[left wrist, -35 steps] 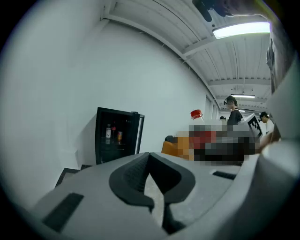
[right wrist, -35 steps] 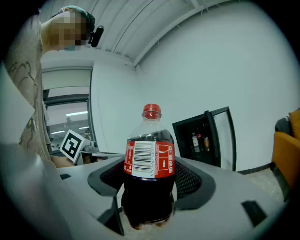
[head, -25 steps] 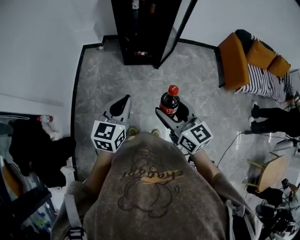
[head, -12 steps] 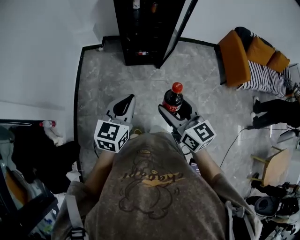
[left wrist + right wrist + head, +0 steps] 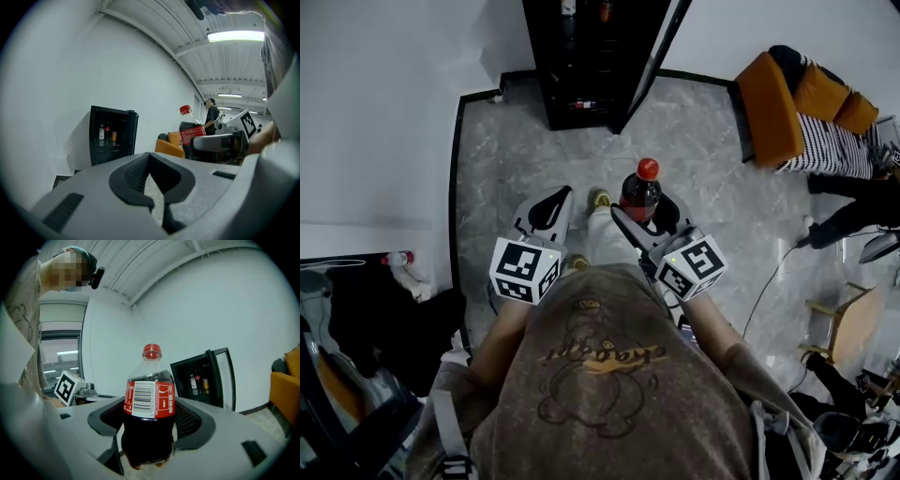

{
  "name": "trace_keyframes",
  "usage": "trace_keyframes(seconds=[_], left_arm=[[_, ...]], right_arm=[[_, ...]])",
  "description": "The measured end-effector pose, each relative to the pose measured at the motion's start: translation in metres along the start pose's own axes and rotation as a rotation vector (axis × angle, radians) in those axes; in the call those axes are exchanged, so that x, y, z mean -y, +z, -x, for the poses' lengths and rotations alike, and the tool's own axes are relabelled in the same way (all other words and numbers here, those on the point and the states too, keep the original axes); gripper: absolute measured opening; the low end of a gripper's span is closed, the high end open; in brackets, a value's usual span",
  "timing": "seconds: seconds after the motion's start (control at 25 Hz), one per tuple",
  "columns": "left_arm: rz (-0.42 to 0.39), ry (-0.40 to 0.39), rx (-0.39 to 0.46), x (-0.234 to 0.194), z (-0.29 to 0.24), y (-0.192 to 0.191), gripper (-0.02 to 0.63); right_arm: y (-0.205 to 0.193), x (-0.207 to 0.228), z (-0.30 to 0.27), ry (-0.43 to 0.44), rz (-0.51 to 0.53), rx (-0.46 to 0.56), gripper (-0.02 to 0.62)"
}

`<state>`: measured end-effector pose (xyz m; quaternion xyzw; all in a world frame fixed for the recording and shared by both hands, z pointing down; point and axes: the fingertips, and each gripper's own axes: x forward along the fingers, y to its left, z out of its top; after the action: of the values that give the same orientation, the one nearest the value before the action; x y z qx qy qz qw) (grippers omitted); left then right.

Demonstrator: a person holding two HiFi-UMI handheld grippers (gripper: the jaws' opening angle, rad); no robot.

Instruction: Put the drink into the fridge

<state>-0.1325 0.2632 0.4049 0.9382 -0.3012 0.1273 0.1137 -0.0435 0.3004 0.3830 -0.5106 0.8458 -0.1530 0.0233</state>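
The drink (image 5: 639, 190), a dark cola bottle with a red cap and red label, stands upright in the air between the jaws of the right gripper (image 5: 645, 217). In the right gripper view the bottle (image 5: 149, 404) fills the middle. The right gripper (image 5: 150, 423) has its two dark pads pressed against the lower body of the bottle from either side, and the barcode side of the label faces the camera. The bottle is held above the floor (image 5: 506, 159) and touches nothing but the jaws.

Just beside it, on the person's other side, the left gripper (image 5: 547, 208) points the same way, at about the same height. In its own view the left gripper (image 5: 151, 174) has its jaws closed, tip to tip, with nothing between them; the drink (image 5: 190, 133) shows off to that view's right.

Ahead of both grippers, at the far edge of the grey marbled floor and against the white wall (image 5: 384, 103), stands the black fridge (image 5: 586, 56), well apart from the drink. Its door (image 5: 661, 52) is swung open to the right. A few bottles (image 5: 198, 383) stand on a shelf inside. At the floor's far right corner sits an orange sofa (image 5: 769, 117) with a striped cloth (image 5: 830, 164) on it.
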Motion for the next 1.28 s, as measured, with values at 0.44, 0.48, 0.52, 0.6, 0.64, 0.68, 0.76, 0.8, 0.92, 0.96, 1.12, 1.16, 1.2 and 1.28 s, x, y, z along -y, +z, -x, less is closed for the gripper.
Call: trace_keyframes(seconds=[0.44,0.48,0.52,0.6,0.64,0.68,0.76,0.8,0.92,0.96,1.12,1.16,1.2,1.28], left_arm=[[0.000,-0.011,-0.014,-0.039,-0.039,0.011,0.006],[0.002,-0.012,-0.016,-0.043,-0.044,0.014,0.006],[0.005,-0.013,-0.018,-0.048,-0.047,0.016,0.006],[0.012,-0.017,-0.022,-0.055,-0.051,0.020,0.006],[0.015,-0.018,-0.023,-0.058,-0.053,0.022,0.006],[0.016,-0.018,-0.025,-0.060,-0.054,0.024,0.006],[0.019,-0.017,-0.028,-0.065,-0.060,0.027,0.006],[0.021,-0.016,-0.030,-0.068,-0.065,0.029,0.006],[0.032,-0.011,-0.031,-0.081,-0.085,0.037,0.006],[0.035,-0.009,-0.032,-0.086,-0.092,0.039,0.006],[0.041,0.001,-0.037,-0.098,-0.118,0.049,0.006],[0.042,0.004,-0.038,-0.101,-0.123,0.052,0.006],[0.044,0.006,-0.038,-0.104,-0.129,0.054,0.006],[0.049,0.009,-0.037,-0.110,-0.141,0.059,0.006]], right_arm=[[0.006,0.038,-0.045,-0.020,-0.014,-0.006,0.308],[0.008,0.042,-0.050,-0.020,-0.013,-0.009,0.308],[0.011,0.045,-0.055,-0.019,-0.011,-0.013,0.308],[0.015,0.048,-0.064,-0.016,-0.008,-0.020,0.308],[0.017,0.049,-0.068,-0.014,-0.006,-0.023,0.308],[0.020,0.051,-0.071,-0.012,-0.005,-0.024,0.308],[0.024,0.055,-0.078,-0.007,-0.004,-0.025,0.308],[0.026,0.058,-0.081,-0.002,-0.004,-0.027,0.308],[0.033,0.073,-0.097,0.013,-0.002,-0.037,0.308],[0.035,0.080,-0.103,0.018,-0.002,-0.041,0.308],[0.045,0.103,-0.120,0.036,-0.001,-0.050,0.308],[0.047,0.108,-0.124,0.041,0.000,-0.052,0.308],[0.049,0.114,-0.128,0.044,0.001,-0.053,0.308],[0.053,0.126,-0.136,0.047,0.002,-0.056,0.308]])
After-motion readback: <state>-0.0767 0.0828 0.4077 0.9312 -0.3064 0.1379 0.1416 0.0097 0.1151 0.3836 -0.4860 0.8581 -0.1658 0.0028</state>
